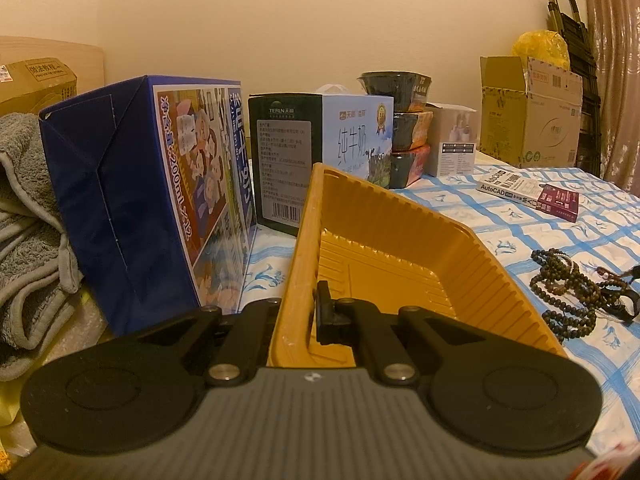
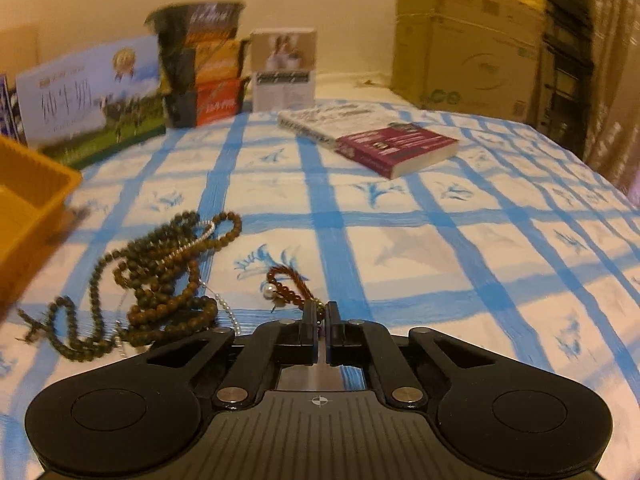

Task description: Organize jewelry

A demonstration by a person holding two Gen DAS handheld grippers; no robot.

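Note:
My left gripper [image 1: 301, 312] is shut on the near left wall of a yellow plastic tray [image 1: 400, 256], which stands tilted on the bed and holds nothing. The tray's corner also shows in the right wrist view [image 2: 36, 192]. A tangle of dark wooden bead strings [image 2: 160, 280] lies on the blue-checked cloth, also seen in the left wrist view [image 1: 568, 292]. My right gripper [image 2: 320, 312] is shut on the end of a small red bead bracelet [image 2: 286, 290] with a white bead, to the right of the dark strings.
Milk cartons [image 1: 160, 184] [image 1: 344, 140], stacked instant-noodle bowls [image 1: 404, 128], a small white box [image 1: 456, 140] and a cardboard box [image 1: 528, 116] line the back. Two books [image 2: 372, 136] lie on the checked cloth [image 2: 440, 240]. A grey towel [image 1: 28, 240] lies at the left.

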